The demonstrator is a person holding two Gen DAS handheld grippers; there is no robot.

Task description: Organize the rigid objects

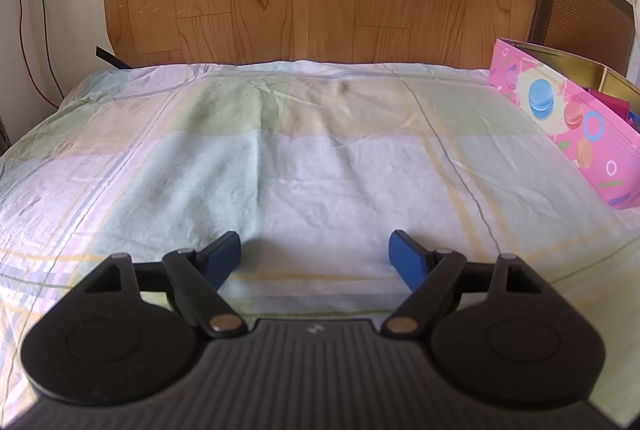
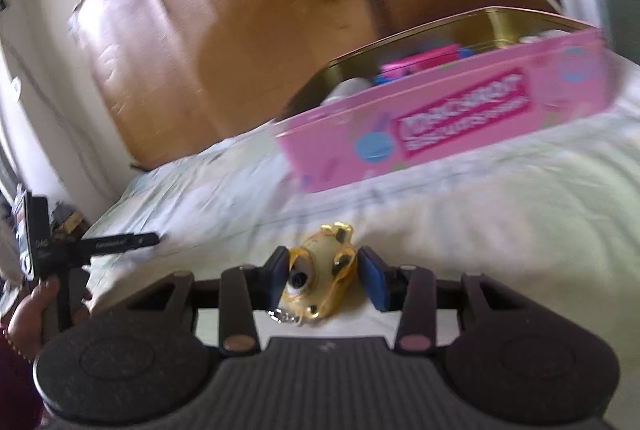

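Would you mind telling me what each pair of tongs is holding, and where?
The right tongs grip a small yellow toy by its two sides. The left tongs hold nothing.

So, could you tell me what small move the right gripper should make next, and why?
Probably carry the yellow toy onward until it is over the open pink tin, then release. The right gripper has its jaws closed on the toy, the tin lies ahead of it on the bedsheet, and it already holds other items.
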